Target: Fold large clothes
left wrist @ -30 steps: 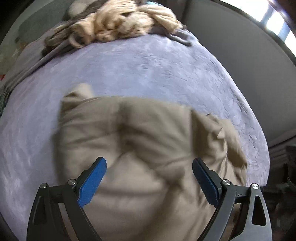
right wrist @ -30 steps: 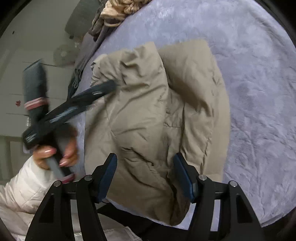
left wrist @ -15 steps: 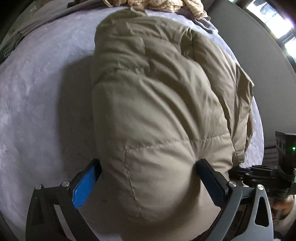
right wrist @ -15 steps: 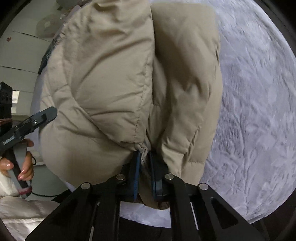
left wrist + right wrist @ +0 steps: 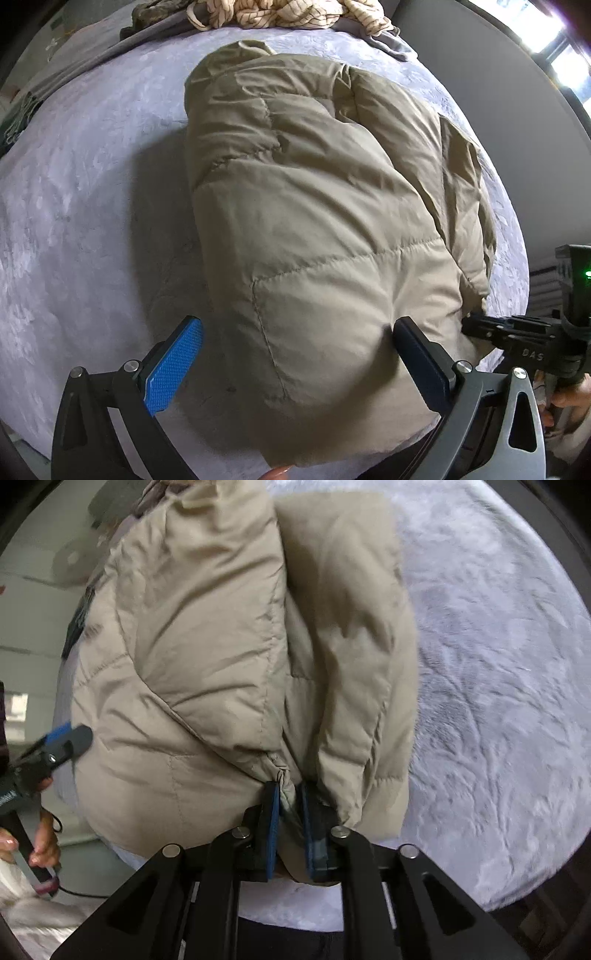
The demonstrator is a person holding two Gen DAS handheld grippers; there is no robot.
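A beige quilted puffer jacket (image 5: pixel 314 229) lies bunched lengthwise on a lavender bedspread (image 5: pixel 74 221). My left gripper (image 5: pixel 297 325) stands wide open astride the jacket's near end. Its right finger (image 5: pixel 417 354) dents the padding, while its blue left pad (image 5: pixel 173 365) hangs free over the bedspread. In the right wrist view my right gripper (image 5: pixel 288 790) pinches a gathered fold of the jacket (image 5: pixel 207 646) between its blue pads, the jaws opening slightly. The right gripper (image 5: pixel 517 339) also shows at the jacket's right edge, and the left gripper (image 5: pixel 66 738) at its left edge.
A heap of cream striped clothes (image 5: pixel 280 11) and a grey garment (image 5: pixel 74 66) lie at the bed's far end. A grey wall (image 5: pixel 498 110) runs along the right. A person's hand (image 5: pixel 44 845) and white padded sleeve (image 5: pixel 22 915) are at lower left.
Both grippers have come in close to the jacket. The right gripper, open a second ago, has shut on a fold at its near edge. The jacket now fills both views.
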